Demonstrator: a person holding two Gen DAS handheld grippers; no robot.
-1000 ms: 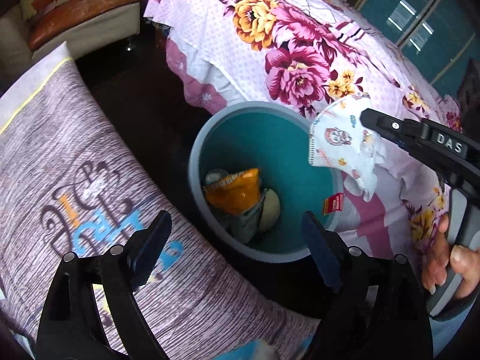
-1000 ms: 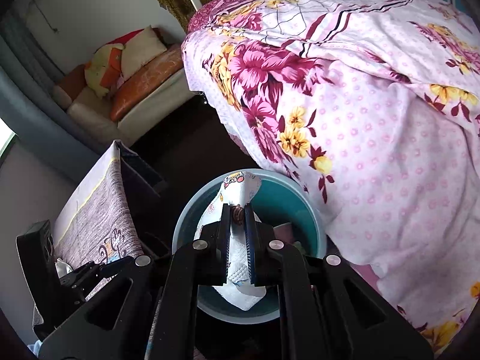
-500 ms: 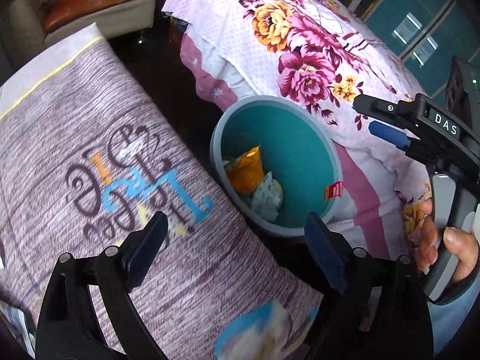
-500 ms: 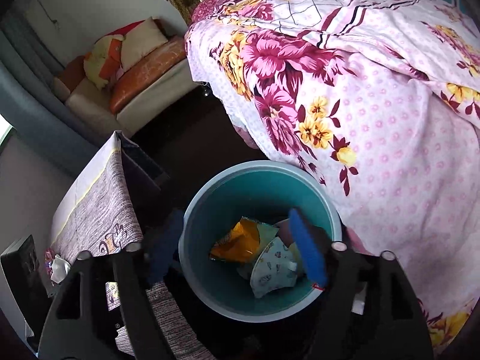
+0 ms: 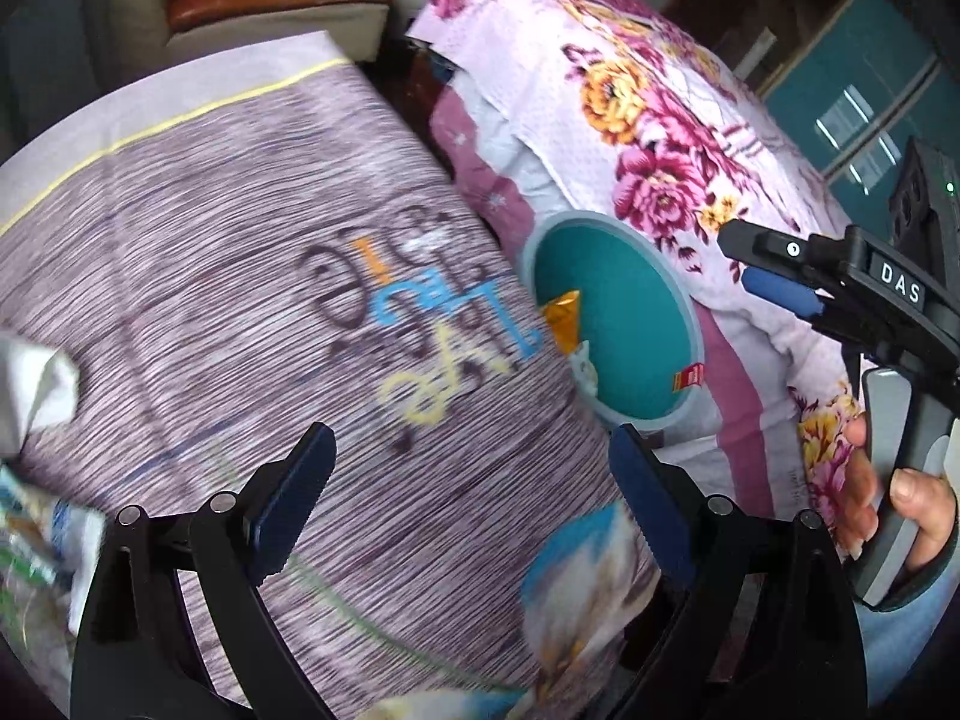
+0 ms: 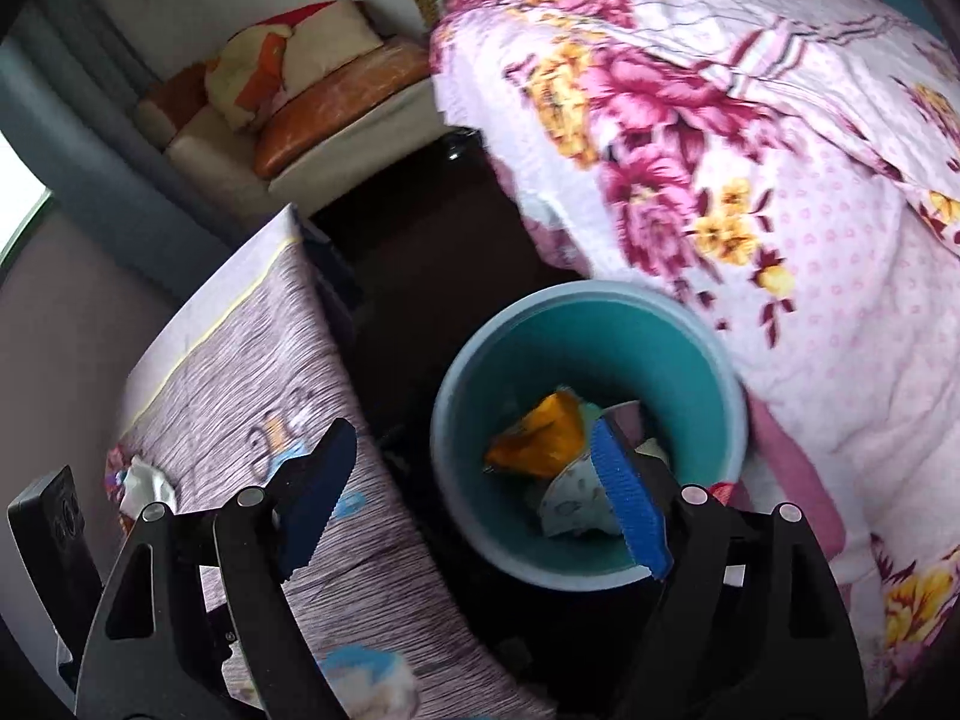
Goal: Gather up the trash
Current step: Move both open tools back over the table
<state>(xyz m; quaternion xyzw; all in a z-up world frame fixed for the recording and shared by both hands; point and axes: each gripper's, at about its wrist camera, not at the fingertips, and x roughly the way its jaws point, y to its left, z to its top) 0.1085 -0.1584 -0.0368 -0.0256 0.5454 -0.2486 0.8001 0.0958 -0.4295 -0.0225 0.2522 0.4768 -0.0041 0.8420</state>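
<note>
Released since the earlier frame, the face mask [image 6: 573, 501] lay in the teal bin [image 6: 591, 573]; right gripper [image 6: 480, 504] jaws were opening, empty, while the left gripper [image 5: 468, 498], agape and empty, faced table litter.

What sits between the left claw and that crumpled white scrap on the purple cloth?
Nothing visible. The left claw is open and empty over bare purple cloth; the crumpled white scrap lies at the frame's left edge, with only cloth between. The bin stands off the other side.
</note>
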